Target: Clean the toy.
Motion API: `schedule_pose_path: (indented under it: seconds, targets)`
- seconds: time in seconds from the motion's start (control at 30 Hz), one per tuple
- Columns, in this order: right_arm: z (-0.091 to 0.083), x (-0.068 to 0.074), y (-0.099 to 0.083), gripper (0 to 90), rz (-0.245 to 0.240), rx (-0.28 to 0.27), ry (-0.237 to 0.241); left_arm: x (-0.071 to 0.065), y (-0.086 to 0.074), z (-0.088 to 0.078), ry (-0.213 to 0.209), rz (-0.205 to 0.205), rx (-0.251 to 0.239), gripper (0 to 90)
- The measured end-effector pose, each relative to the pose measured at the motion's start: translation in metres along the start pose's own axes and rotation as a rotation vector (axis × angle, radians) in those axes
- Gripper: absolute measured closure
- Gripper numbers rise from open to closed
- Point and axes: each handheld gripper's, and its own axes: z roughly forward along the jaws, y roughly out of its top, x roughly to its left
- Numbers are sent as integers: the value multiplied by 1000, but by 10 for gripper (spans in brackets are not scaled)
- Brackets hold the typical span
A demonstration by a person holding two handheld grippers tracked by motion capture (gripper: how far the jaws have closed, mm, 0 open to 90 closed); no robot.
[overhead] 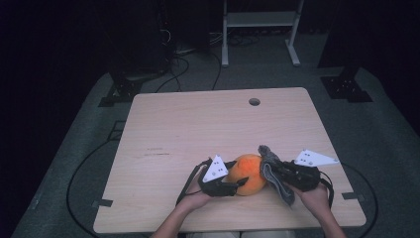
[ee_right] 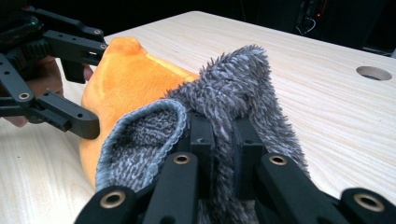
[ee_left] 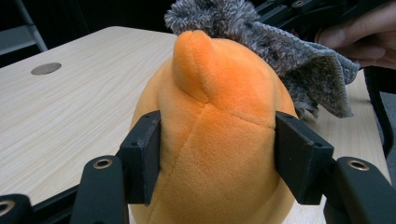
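Observation:
An orange plush toy (overhead: 247, 173) sits near the front of the wooden table (overhead: 198, 124). My left gripper (overhead: 233, 186) grips it from the left; in the left gripper view both pads (ee_left: 299, 161) press into the orange plush toy (ee_left: 210, 140). A grey fuzzy cloth (overhead: 275, 173) lies against the toy's right side, and my right gripper (overhead: 280, 171) is shut on it. In the right gripper view the jaws pinch a fold of the grey fuzzy cloth (ee_right: 233, 88), with the orange plush toy (ee_right: 123, 79) behind and the left gripper (ee_right: 79, 93) around it.
The table has a round cable hole (overhead: 254, 101) at the back. Beyond the table, cables and a white stand (overhead: 260, 29) rest on the dark floor. Black stand bases (overhead: 346, 87) sit at the back corners.

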Motion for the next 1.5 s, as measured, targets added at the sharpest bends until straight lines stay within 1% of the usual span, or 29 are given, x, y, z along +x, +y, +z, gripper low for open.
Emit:
schedule_pose_path:
  seconds: [0.07,0.13,0.17,0.23,0.3,0.33,0.47,0.53,0.57,0.6,0.7,0.77,0.83,0.87,0.9,0.93,1.0,1.03,1.07,1.1,1.13,1.2,1.23,1.27,1.3,1.33,1.4,1.43,1.5]
  targets:
    - [2,0,0,810,-5,2,1,1,-1,-1,2,-2,2,380]
    - [2,-2,-1,810,12,1,5,2,-1,-2,2,-5,0,380]
    - [2,-2,-1,810,10,2,2,3,0,-2,4,-8,0,379]
    - [0,1,-1,810,4,3,1,4,-1,-2,12,-20,-4,377]
    - [-1,9,2,810,-20,-8,13,6,-2,-2,19,-43,-10,372]
    - [-1,14,5,811,-34,-18,30,7,-2,-3,21,-52,-10,372]
    - [4,38,14,810,-109,-37,115,10,-2,-3,37,-75,-15,368]
    - [7,43,15,810,-136,-29,119,13,-3,-5,32,-92,-18,368]
    - [7,41,14,810,-129,-28,119,14,-4,-5,28,-96,-19,369]
    - [7,37,12,810,-109,-33,116,14,-5,-6,25,-102,-19,371]
    - [4,16,4,809,-38,-30,70,14,-5,-6,10,-90,-17,379]
    - [2,5,-1,810,12,-8,31,11,-3,-5,-20,-56,-7,381]
    - [1,-2,-5,810,52,-4,43,6,-3,-5,-71,-22,-7,361]
    - [1,-3,-5,810,53,0,39,4,-3,-5,-92,2,-2,324]
    - [1,-4,-5,810,53,7,33,3,-3,-6,-90,34,-5,298]
    - [0,-5,-5,810,55,10,35,3,-3,-5,-71,37,0,266]
    - [-1,-3,-3,810,47,9,43,7,-2,-2,-26,-9,32,196]
    - [-1,-1,-2,810,35,10,42,9,-3,-1,-33,-32,33,195]
    - [-2,3,1,810,25,6,46,9,-4,-1,-37,-32,21,240]
    - [-3,7,4,810,8,-1,58,8,-4,-1,-31,-19,20,273]
    - [-3,12,7,810,-11,-10,80,5,-4,0,-31,-4,19,315]
    - [-2,27,16,810,-53,-29,135,0,-3,0,-34,38,31,354]
    - [-1,32,19,810,-79,-29,146,-1,-3,0,-36,48,39,364]
    - [-1,35,21,809,-93,-29,148,-2,-3,-1,-39,66,46,369]
    - [-1,37,23,809,-103,-26,144,-3,-2,-2,-42,72,49,376]
    - [-1,35,23,809,-105,-29,141,-3,-3,-3,-46,71,49,377]
    - [-2,28,19,809,-71,-26,134,-2,-3,-2,-49,63,42,357]
    - [-2,25,16,809,-58,-22,136,-1,-1,-1,-49,42,39,324]
    - [-1,22,10,810,-38,-18,141,1,1,1,-50,-30,17,212]
